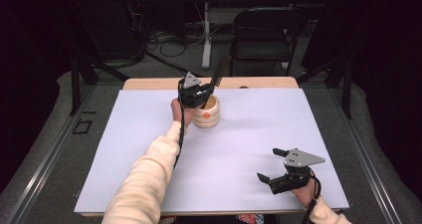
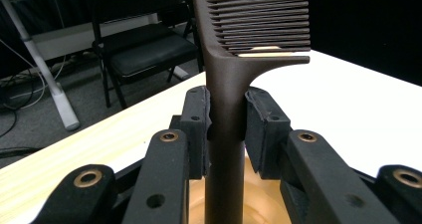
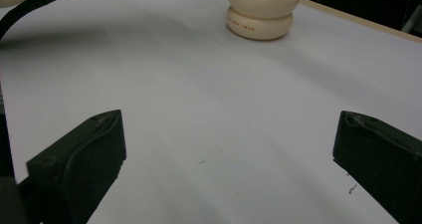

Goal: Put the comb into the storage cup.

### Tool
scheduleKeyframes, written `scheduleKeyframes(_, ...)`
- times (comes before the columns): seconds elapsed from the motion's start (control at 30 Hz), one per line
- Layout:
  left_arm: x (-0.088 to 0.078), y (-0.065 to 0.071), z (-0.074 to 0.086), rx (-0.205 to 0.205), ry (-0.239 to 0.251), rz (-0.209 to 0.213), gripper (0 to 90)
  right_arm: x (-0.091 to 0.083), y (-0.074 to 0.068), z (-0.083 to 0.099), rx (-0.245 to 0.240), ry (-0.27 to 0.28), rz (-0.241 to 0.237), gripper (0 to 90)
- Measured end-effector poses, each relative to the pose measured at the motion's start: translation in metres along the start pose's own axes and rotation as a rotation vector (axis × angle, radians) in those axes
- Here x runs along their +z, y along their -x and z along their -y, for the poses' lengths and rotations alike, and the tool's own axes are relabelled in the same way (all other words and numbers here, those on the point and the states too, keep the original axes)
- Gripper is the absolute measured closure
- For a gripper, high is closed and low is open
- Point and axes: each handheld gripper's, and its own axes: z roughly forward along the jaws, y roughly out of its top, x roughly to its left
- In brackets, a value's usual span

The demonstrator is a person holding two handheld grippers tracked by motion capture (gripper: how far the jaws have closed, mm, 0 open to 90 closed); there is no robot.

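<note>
Lay white across the table, holding all else. Stood near the far edge: ribbed cream holder. Hovered low near the close right corner, well apart from the holder, jaws spread wide around nothing: right gripper. Clamped directly above the holder on an upright dark comb, handle running down into it: left gripper.

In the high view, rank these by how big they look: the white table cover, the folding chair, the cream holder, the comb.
1. White table cover, by far the largest.
2. Folding chair, though it stands farther back.
3. Cream holder.
4. Comb, only partly visible above the left gripper, so its rank against the holder is unsure.
</note>
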Motion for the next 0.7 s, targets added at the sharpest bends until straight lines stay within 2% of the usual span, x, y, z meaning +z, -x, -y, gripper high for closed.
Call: scheduleKeyframes(0.7, 0.0029, 0.0012, 0.0084, 0.018, -0.044, 0.019, 72.5, -0.0003, 0.0001, 0.0, 0.0, 0.001, 0.0, 0.0)
